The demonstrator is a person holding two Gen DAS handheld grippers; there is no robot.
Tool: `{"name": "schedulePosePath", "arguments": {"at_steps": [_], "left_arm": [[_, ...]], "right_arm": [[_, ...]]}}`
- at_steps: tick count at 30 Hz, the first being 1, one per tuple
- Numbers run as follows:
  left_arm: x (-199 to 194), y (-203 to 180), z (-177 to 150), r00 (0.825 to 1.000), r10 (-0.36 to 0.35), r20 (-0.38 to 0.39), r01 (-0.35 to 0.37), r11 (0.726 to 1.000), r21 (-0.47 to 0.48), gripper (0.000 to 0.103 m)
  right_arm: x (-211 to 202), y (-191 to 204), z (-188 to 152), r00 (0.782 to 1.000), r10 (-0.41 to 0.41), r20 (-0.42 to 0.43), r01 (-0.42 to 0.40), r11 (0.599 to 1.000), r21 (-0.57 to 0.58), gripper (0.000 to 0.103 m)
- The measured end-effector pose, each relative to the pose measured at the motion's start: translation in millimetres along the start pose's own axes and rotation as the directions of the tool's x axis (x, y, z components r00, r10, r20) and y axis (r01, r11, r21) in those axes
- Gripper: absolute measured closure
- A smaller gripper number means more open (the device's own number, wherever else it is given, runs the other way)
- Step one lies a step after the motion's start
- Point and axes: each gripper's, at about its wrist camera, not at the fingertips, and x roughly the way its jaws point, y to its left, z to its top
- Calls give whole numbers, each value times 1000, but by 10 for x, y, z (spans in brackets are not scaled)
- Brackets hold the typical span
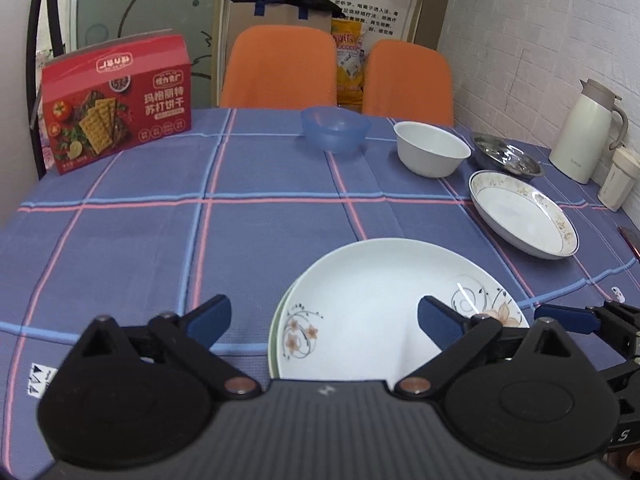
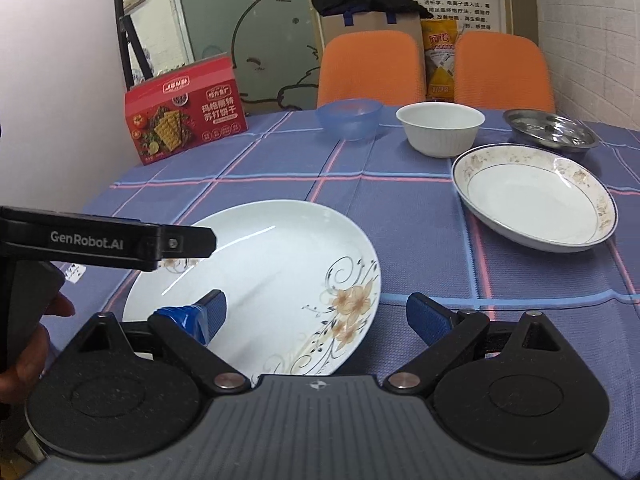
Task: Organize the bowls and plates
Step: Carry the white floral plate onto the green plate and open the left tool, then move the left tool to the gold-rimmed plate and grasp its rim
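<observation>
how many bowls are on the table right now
3: a blue plastic bowl at the far edge by the chairs, a white bowl to its right, and a steel bowl further right. Anything below the grippers is hidden.

The near left of the table [image 1: 120, 248] is bare cloth — wide room for a hand. A flowered plate [image 1: 360, 312] fills the near middle, both open grippers close over it. To the far right a rimmed dish [image 1: 524, 216] lies, with bare cloth between it and the plate. Along the far edge stand a cracker box [image 1: 116, 100], a blue bowl [image 1: 335, 128], a white bowl [image 1: 431, 154] and a steel dish [image 1: 506, 156] — narrow gaps only. A jug [image 1: 588, 132] blocks the far right corner.
</observation>
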Motion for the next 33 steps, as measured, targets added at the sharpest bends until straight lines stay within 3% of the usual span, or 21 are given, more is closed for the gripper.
{"name": "schedulePosePath", "arguments": {"at_steps": [9,19,33], "left_arm": [[76,-115,109,1000,6,-8,-6,1000,-22,3],[226,-490,261,1000,-18,-22,19,999,50,3],[682,-1047,603,996,-20,-88,34,987,159,3]], "right_arm": [[-108,-424,-21,998,-65,21,61,987,146,18],[-246,-897,-93,990,-139,31,127,958,257,18],[-327,-1666,53,979,-187,81,147,925,350,18]]}}
